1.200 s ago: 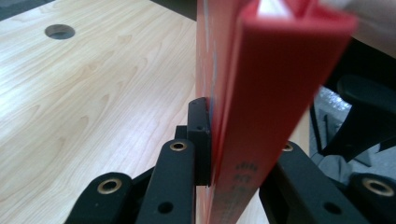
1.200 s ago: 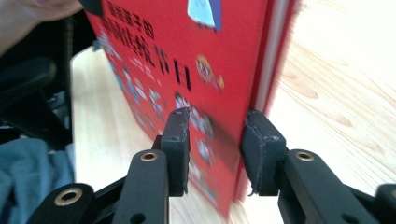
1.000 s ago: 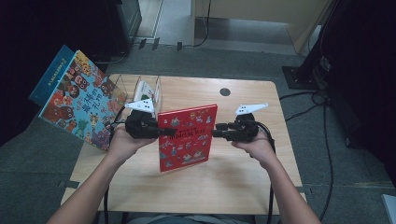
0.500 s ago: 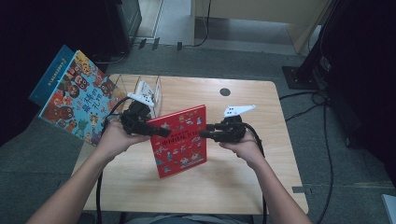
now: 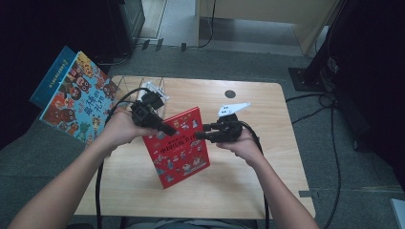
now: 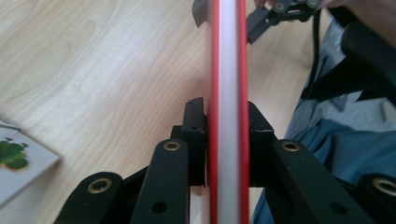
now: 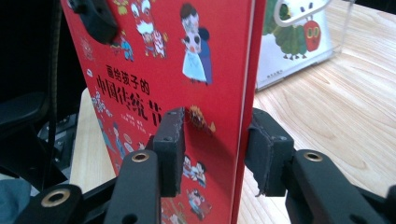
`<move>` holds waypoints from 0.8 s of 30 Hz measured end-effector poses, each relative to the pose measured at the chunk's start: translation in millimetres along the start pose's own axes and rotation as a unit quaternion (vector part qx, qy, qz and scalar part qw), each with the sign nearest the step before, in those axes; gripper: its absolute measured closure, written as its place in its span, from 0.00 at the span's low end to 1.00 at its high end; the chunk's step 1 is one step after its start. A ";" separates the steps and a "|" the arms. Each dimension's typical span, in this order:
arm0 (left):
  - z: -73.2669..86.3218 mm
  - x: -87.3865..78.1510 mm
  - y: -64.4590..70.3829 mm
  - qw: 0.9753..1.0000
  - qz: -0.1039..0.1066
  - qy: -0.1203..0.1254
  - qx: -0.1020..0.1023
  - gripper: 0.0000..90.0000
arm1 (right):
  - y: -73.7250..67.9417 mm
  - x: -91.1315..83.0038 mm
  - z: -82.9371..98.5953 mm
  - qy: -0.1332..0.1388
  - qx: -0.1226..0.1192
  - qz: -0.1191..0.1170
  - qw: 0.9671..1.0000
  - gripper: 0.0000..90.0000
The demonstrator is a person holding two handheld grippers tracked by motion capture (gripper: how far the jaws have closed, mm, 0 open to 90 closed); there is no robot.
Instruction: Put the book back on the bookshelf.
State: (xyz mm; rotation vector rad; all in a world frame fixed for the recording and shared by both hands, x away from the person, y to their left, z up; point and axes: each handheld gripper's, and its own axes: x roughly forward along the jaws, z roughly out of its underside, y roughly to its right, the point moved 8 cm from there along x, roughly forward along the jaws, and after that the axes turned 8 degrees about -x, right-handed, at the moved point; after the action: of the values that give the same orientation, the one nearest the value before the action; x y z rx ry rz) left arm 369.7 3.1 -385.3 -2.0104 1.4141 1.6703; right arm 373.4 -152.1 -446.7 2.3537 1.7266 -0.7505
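Wooden table (image 5: 267, 181) | red book (image 5: 179, 145) clamped by left claw (image 5: 171, 130) | right claw (image 5: 199, 136) astride spine

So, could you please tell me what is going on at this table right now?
A person is holding a red picture book off the wooden table with two hand-held tools. The left claw is clamped on one edge. The right claw straddles the opposite edge, its jaws a little apart from the covers. Another picture book stands in a clear holder behind.

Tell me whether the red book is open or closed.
Closed. The red book is held up off the table; the left gripper view shows both red covers tight against the pale page block, and the left gripper clamps across its full thickness.
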 end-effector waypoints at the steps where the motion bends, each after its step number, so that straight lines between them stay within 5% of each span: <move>1: -2.5 0.3 -0.1 1.000 -0.006 -0.008 0.001 0.84 | -0.4 1.2 -1.2 0.001 -0.001 0.000 1.000 0.65; 5: -6.3 0.1 -1.4 0.999 -0.003 -0.033 -0.018 0.86 | 0.2 2.2 -2.7 0.003 -0.012 0.001 1.000 0.64; 12: -7.8 -2.3 1.6 0.999 0.006 -0.039 -0.035 0.88 | 6.5 -1.2 11.2 -0.016 -0.009 0.012 1.000 0.60; 21: -10.3 -29.7 1.0 0.999 0.001 -0.007 -0.051 0.88 | 16.5 -13.6 37.7 -0.029 -0.033 0.078 0.996 0.53; 24: -7.3 -38.4 -3.3 0.998 -0.002 0.003 -0.059 0.88 | 19.0 -14.6 52.9 -0.035 -0.020 0.090 0.995 0.52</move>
State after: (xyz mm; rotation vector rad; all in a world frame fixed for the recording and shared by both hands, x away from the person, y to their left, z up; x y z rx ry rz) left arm 379.9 21.0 -352.0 -2.0791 1.3401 1.7875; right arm 371.1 -191.3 -489.4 2.3851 1.4637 -0.7529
